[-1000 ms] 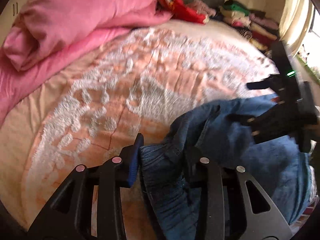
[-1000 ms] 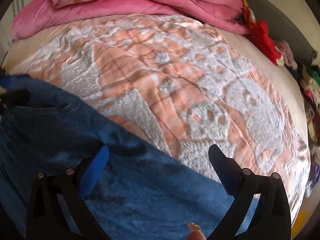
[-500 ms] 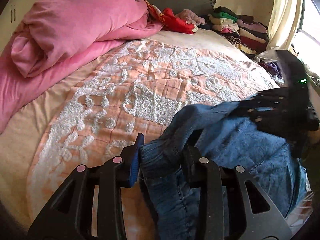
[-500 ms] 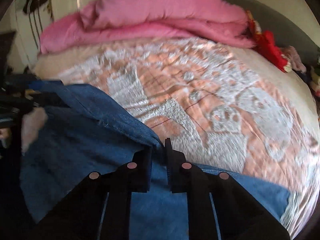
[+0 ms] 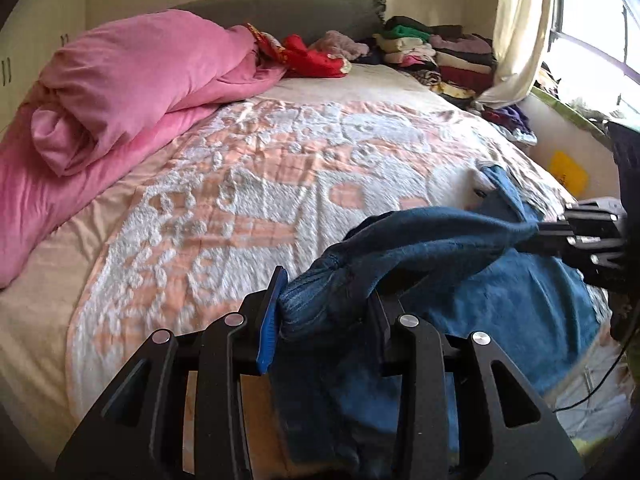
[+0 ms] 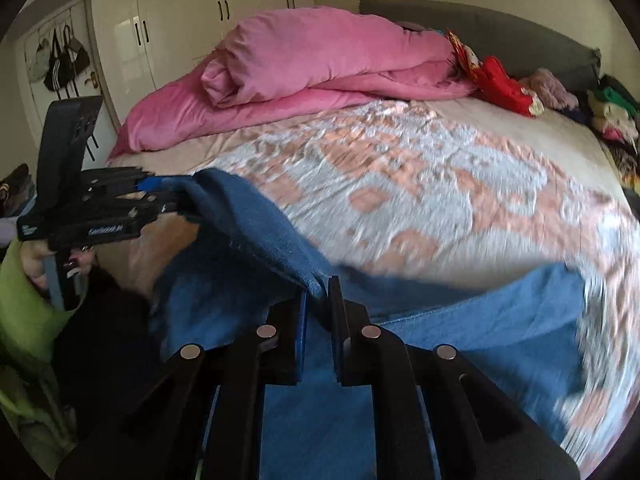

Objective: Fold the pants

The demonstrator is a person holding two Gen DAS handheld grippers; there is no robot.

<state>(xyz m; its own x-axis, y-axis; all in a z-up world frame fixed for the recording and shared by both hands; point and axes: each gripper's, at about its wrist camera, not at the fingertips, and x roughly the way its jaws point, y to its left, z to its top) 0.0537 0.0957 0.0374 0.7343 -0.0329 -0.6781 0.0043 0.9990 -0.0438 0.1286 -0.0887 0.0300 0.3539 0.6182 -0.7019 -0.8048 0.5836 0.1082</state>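
Note:
Blue denim pants (image 5: pixel 472 280) hang stretched between my two grippers above the near edge of the bed. My left gripper (image 5: pixel 326 304) is shut on a bunched thick part of the pants. My right gripper (image 6: pixel 318 292) is shut on a thin edge of the pants (image 6: pixel 256 216). The right gripper shows at the right of the left wrist view (image 5: pixel 560 232). The left gripper shows at the left of the right wrist view (image 6: pixel 160 196). The lower part of the pants (image 6: pixel 500 328) drapes over the bed's front.
The bed has a peach and white textured blanket (image 5: pixel 260 184). A rolled pink duvet (image 5: pixel 132 88) lies at its left. Red cloth (image 5: pixel 308 56) and stacks of folded clothes (image 5: pixel 432 52) sit by the headboard. A curtain and window are at the right, wardrobes (image 6: pixel 180 32) at the left.
The right gripper closed on the pants' edge. Both grippers then rose and moved apart, lifting the pants off the bed and stretching the cloth between them.

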